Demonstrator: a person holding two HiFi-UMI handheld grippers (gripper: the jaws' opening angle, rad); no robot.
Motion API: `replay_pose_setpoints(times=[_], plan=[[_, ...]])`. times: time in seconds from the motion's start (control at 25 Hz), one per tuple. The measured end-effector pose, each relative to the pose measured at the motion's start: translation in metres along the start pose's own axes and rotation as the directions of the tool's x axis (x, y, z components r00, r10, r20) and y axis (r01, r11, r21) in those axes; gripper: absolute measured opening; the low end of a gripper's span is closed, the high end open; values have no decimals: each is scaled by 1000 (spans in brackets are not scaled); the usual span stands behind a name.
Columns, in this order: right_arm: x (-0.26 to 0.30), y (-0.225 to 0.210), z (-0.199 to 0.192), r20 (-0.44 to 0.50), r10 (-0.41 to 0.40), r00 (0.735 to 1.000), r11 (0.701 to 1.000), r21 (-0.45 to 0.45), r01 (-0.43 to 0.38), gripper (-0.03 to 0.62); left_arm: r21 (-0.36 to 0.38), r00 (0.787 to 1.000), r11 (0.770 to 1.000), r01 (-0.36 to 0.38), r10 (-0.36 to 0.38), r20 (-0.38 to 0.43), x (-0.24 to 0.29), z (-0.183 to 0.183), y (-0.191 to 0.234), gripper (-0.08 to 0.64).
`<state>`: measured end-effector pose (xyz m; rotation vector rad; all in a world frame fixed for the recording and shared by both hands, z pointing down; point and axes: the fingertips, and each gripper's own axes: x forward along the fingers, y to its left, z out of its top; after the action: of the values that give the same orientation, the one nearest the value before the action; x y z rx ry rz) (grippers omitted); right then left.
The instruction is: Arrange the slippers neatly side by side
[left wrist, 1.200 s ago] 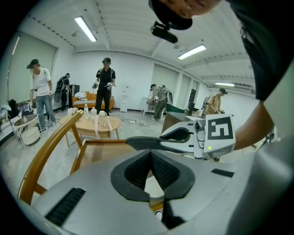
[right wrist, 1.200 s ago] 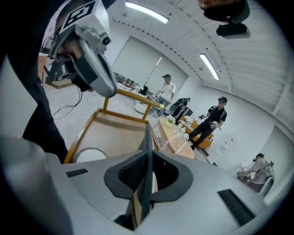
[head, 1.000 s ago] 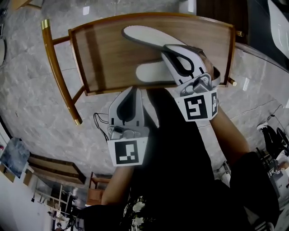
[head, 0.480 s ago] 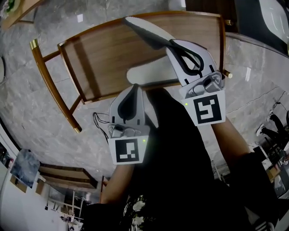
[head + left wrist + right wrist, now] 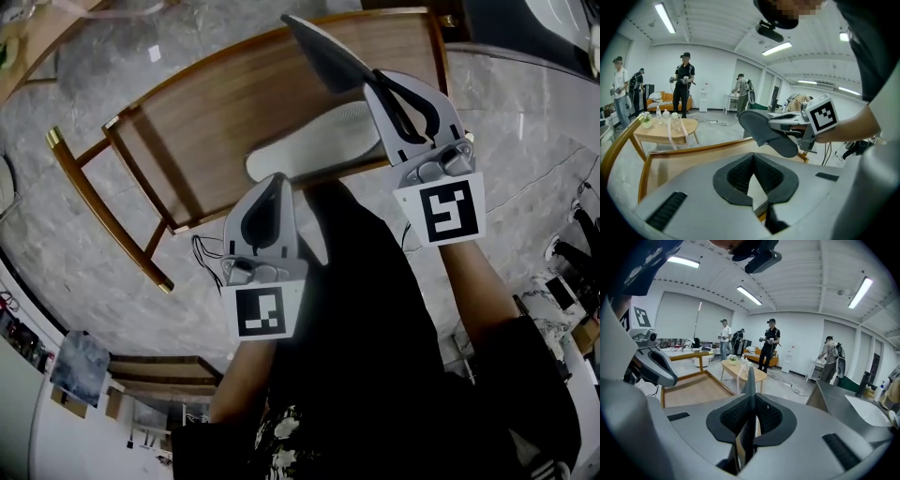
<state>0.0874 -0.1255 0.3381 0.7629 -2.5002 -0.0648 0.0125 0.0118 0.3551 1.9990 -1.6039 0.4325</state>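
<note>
A grey slipper (image 5: 323, 52) hangs tilted above the far right corner of the wooden table (image 5: 202, 122), pinched in the right claw (image 5: 382, 82), while a pale slipper (image 5: 305, 142) lies by the near edge, just beyond the empty, closed left claw (image 5: 277, 183).

Grey left claw (image 5: 277, 180), grey right claw (image 5: 379, 79); black-white marker cubes (image 5: 262, 312).
</note>
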Motion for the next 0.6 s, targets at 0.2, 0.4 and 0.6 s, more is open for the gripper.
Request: replay_pose_setpoints(times=[0.2, 0.4, 0.6], plan=[[-6, -23, -15, 18, -37, 999, 984, 176, 33, 28, 11, 999, 999, 32, -32, -8, 9, 2, -11, 2], [-9, -47, -34, 6, -97, 995, 966, 242, 92, 29, 24, 998, 999, 49, -48, -37, 15, -3, -16, 2], [-5, -61, -53, -15, -124, 992, 916, 384, 120, 28, 1, 998, 999, 39, -39, -45, 19, -6, -13, 2]])
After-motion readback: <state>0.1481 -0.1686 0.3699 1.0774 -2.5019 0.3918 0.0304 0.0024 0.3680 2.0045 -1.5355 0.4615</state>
